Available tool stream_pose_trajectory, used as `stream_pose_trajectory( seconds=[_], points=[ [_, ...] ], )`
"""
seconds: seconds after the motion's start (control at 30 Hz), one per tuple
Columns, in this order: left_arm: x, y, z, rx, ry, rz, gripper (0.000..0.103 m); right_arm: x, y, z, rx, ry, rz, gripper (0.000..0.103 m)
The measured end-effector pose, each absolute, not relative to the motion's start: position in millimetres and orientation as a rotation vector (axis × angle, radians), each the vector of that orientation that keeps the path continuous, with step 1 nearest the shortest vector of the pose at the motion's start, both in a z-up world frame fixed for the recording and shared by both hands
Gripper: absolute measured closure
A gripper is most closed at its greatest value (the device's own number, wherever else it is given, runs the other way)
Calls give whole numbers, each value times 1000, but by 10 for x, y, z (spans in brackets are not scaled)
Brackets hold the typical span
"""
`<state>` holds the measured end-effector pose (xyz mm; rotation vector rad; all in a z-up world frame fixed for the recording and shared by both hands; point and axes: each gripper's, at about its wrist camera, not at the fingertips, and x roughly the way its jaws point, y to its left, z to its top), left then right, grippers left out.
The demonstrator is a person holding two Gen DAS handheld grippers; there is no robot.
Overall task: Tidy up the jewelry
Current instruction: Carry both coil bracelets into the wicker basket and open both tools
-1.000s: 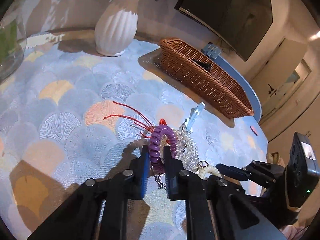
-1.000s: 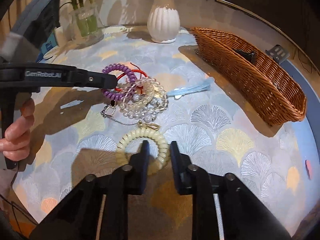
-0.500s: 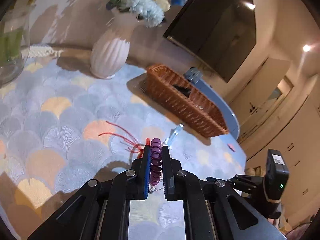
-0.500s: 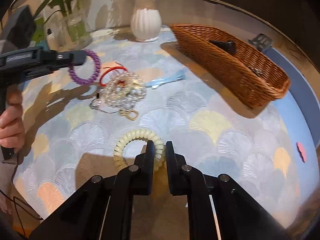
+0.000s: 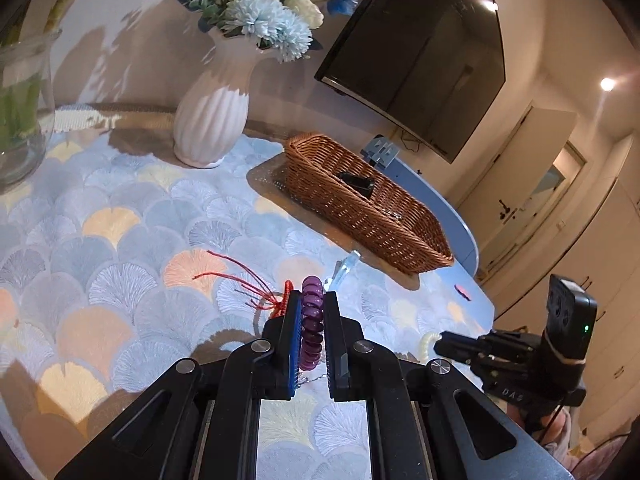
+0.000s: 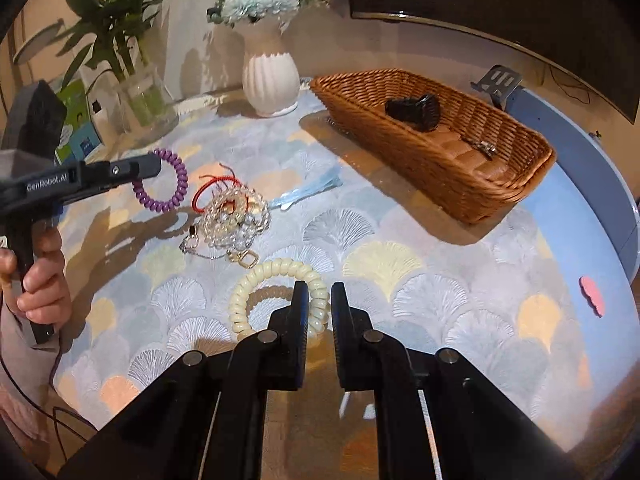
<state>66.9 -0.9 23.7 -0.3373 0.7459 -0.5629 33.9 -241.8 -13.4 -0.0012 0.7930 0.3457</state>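
The left gripper [image 5: 311, 322] is clamped on a glossy purple coil bracelet [image 6: 163, 182], lifted above the table [image 6: 440, 300]; the right gripper [image 6: 319, 306] pinches a ribbed cream coil bracelet [image 6: 264, 280] near the front edge, its near arc hidden

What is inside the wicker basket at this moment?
The wicker basket holds a black clip-like item and a small metal piece. Its near wall hides part of the floor, so anything lying there cannot be seen.
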Motion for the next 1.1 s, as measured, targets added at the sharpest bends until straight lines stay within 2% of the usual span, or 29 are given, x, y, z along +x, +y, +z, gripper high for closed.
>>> stream_pose_trajectory(
  seconds=[0.37,0.67,0.87,1.1],
  points=[
    [642,-391,868,-169,670,-596,93,492,-2867,274,86,686,286,89],
    [1123,-1141,1373,-93,670,-681,93,1054,-3362,640,145,624,183,89],
    [1725,-1677,1302,-135,765,-697,93,1589,-3627,545,183,683,162,89],
    [2446,-2174,826,-231,911,-644,93,2020,-3701,223,141,797,161,90]
  ],
)
